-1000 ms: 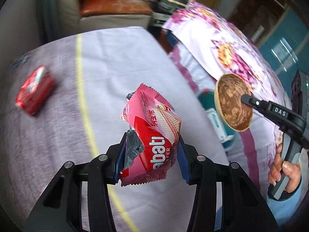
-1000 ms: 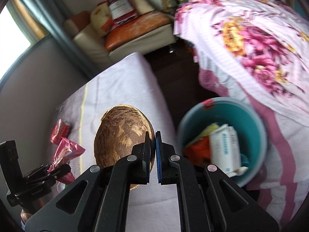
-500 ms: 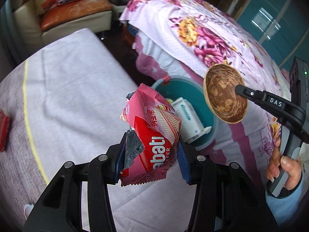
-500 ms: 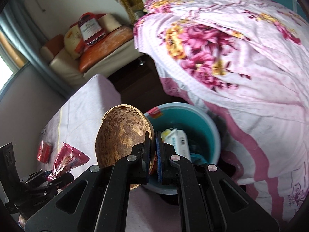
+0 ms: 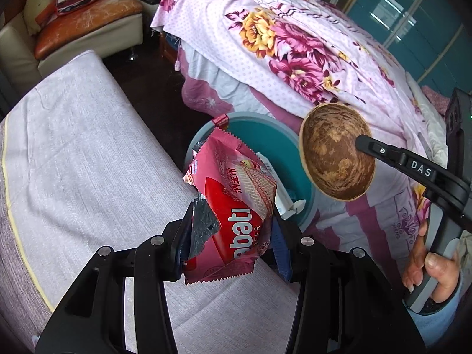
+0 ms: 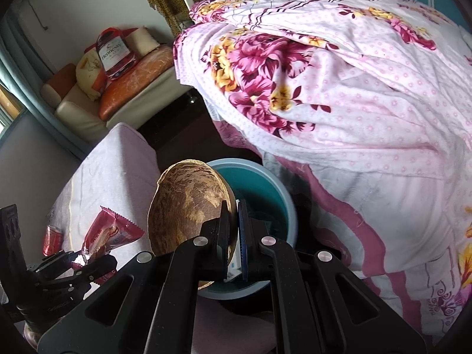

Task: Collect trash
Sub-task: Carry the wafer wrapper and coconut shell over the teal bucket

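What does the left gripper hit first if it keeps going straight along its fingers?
Probably the round teal plastic bin: the left gripper, shut on the pink-and-red wafer wrapper, points at its open mouth. Depth is unclear.

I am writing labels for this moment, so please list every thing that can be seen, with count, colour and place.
Wafer wrapper: one, pink and red, in left gripper.
Coconut shell half: one, brown, in right gripper, above the bin.
Trash bin: one, teal, on the floor by the bed, trash inside.
White carton: one, inside the bin.
Red packet: one, on the lilac cloth.
Floral bedsheet: one, pink.
Sofa: one, cream and orange.
Hennessy bag: one, red, on the sofa.
Left gripper: shut.
Right gripper: shut.
Right hand: on its handle.
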Tool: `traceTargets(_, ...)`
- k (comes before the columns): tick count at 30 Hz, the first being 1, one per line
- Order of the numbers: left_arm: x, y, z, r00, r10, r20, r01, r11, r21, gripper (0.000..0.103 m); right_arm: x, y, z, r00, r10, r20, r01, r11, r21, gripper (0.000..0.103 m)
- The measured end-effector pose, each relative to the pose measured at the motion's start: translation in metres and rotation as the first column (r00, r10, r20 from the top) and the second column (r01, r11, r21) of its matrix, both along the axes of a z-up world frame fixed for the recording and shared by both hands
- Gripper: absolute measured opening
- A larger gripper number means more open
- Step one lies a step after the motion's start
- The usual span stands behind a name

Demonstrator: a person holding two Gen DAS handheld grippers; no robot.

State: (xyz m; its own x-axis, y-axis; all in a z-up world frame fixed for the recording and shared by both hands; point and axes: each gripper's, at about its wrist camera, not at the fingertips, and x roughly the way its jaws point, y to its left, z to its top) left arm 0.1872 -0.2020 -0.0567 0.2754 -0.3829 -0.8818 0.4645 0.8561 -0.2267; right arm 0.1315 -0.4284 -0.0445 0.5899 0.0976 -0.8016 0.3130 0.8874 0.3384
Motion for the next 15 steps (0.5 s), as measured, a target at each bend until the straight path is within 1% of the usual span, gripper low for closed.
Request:
traceTargets(6,0.006,0.005,-0.007,1.0,0.015,-0.017,-0.015,1.0,0.002,0.047,0.008,0.002,-0.013,0.999,0.012,-0.038,-0.012,1.0,0.013,0.01)
traceTargets(12,0.012,0.013,-0.005,0.999,0.036,-0.017,-0.036,0.999,-0.012,0.048,0.017,0.014,-0.03,0.995,0.061,-0.085,-0.059,0.998,0.027,0.011)
traceTargets(14,0.012,0.014,-0.005,0.999,0.038,-0.019,-0.038,0.999,-0.014,0.048,0.018,0.016,-0.033,0.993,0.067,-0.094,-0.064,0.997,0.032,0.014)
traceTargets(15,0.013,0.013,-0.006,0.999,0.038,-0.022,-0.038,0.999,-0.014,0.048,0.019,0.015,-0.035,0.992,0.072,-0.1,-0.069,0.997,0.036,0.018)
